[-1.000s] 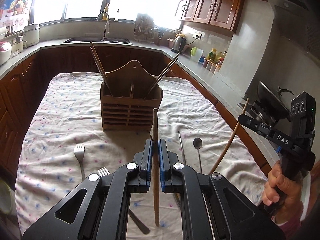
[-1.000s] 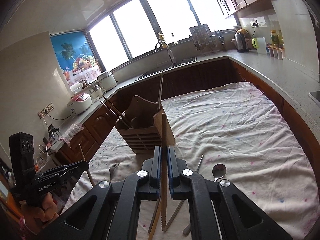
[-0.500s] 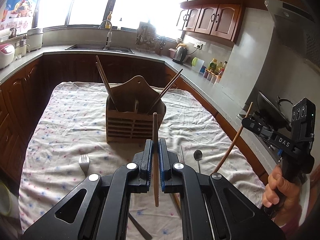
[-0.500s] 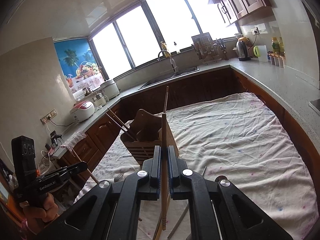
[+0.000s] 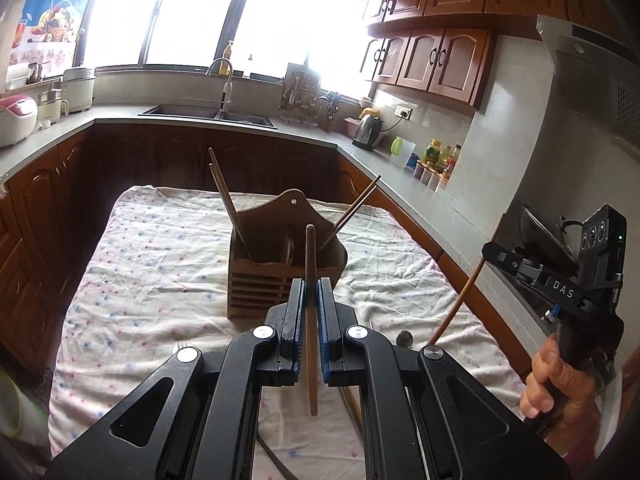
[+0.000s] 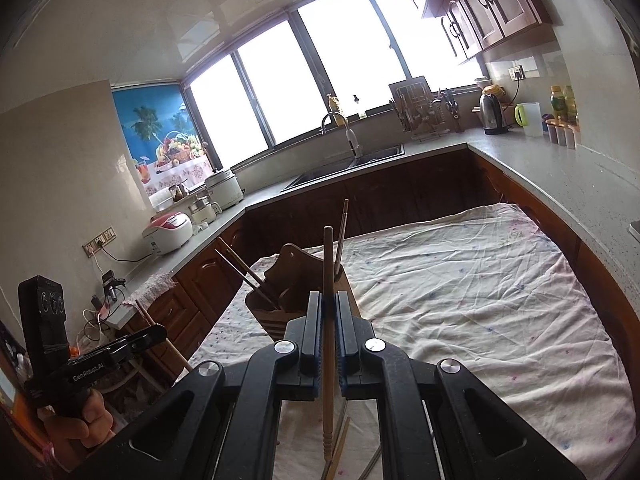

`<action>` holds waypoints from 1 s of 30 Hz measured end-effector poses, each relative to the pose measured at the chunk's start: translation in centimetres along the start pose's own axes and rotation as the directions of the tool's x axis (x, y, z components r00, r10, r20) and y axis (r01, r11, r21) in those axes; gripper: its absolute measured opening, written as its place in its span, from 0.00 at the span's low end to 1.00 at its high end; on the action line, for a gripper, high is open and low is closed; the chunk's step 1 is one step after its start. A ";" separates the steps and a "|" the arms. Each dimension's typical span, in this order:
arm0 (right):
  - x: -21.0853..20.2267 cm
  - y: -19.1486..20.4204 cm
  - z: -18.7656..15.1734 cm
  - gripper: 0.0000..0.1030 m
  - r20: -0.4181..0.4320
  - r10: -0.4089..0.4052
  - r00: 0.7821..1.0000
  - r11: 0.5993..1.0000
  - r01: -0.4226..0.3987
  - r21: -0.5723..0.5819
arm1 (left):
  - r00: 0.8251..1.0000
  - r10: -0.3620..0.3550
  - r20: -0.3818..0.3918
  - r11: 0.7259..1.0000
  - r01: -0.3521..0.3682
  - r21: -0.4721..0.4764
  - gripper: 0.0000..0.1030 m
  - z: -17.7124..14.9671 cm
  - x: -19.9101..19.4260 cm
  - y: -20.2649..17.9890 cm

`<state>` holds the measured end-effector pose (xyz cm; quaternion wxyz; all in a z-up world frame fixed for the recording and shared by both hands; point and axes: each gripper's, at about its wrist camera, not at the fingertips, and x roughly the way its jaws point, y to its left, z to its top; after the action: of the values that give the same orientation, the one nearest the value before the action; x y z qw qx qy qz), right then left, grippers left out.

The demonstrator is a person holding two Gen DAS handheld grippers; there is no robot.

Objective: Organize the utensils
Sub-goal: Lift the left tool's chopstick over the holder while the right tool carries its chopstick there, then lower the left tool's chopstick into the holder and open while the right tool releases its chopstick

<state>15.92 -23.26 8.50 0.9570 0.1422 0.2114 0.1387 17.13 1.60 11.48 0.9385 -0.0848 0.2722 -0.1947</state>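
Observation:
A wooden utensil holder (image 5: 280, 264) stands on the cloth-covered table (image 5: 160, 264), with chopsticks leaning out at its left (image 5: 224, 196) and right (image 5: 356, 208). My left gripper (image 5: 310, 296) is shut on a wooden chopstick (image 5: 311, 320), held upright above the table in front of the holder. My right gripper (image 6: 328, 308) is shut on another wooden chopstick (image 6: 328, 320), also upright, with the holder (image 6: 288, 292) just beyond it. The right gripper also shows at the right in the left wrist view (image 5: 508, 258). The left gripper shows at the left in the right wrist view (image 6: 148, 334).
A spoon (image 5: 404, 336) and a fork (image 5: 182, 346) lie on the cloth near the grippers, mostly hidden. More chopsticks (image 6: 340, 444) lie under the right gripper. Counters with a sink (image 5: 208, 114), kettle (image 5: 366, 130) and rice cooker (image 5: 14, 120) ring the table.
Both grippers have lifted with their chopsticks and tilted upward. The holder now sits lower and farther in both views, and the utensils on the cloth have slipped under the grippers.

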 end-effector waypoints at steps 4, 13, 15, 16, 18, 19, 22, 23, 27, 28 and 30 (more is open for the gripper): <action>0.7 0.2 0.9 0.06 0.017 0.005 1.000 1.000 -0.005 0.000 | 1.000 0.003 0.017 1.000 -0.003 -0.007 0.05 1.0 0.2 0.5; 3.1 0.8 3.7 0.06 0.076 0.034 0.997 0.999 -0.035 0.007 | 0.995 0.013 0.096 1.000 -0.011 -0.022 0.05 5.0 0.2 1.5; 3.8 0.9 4.6 0.06 0.088 0.041 0.995 0.999 -0.042 0.004 | 0.992 0.017 0.123 1.000 -0.015 -0.020 0.05 6.2 0.1 1.8; 4.1 1.0 5.1 0.06 0.098 0.045 0.994 0.999 -0.045 0.002 | 0.990 0.022 0.138 1.000 -0.020 -0.020 0.05 6.8 0.2 1.9; 4.8 1.2 5.9 0.06 0.115 0.050 0.992 0.999 -0.050 -0.002 | 0.986 0.029 0.167 0.999 -0.026 -0.021 0.05 8.1 0.2 2.1; 5.2 1.2 6.3 0.06 0.121 0.051 0.991 0.999 -0.051 -0.002 | 0.983 0.033 0.179 0.999 -0.030 -0.020 0.05 8.7 0.3 2.2; 6.2 1.2 7.5 0.06 0.144 0.054 0.988 0.999 -0.054 -0.001 | 0.978 0.053 0.202 0.999 -0.049 -0.021 0.05 10.5 1.0 2.8; 6.6 1.3 7.9 0.06 0.153 0.053 0.987 0.999 -0.054 -0.001 | 0.976 0.058 0.208 0.998 -0.054 -0.025 0.05 11.0 1.2 3.0; 8.1 1.6 8.9 0.06 0.174 0.047 0.984 0.999 -0.045 -0.016 | 0.970 0.076 0.230 0.997 -0.068 -0.043 0.05 12.2 2.5 4.0; 8.5 1.6 9.0 0.06 0.178 0.043 0.983 0.999 -0.040 -0.020 | 0.970 0.080 0.231 0.996 -0.070 -0.052 0.05 12.4 2.9 4.4; 9.4 1.8 9.0 0.06 0.184 0.030 0.982 0.999 -0.024 -0.032 | 0.970 0.084 0.229 0.995 -0.070 -0.071 0.05 12.4 3.9 5.1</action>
<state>27.71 -20.50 13.47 0.9725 0.1432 0.1178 0.1411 28.50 5.32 18.64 0.9676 -0.1254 0.1700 -0.1383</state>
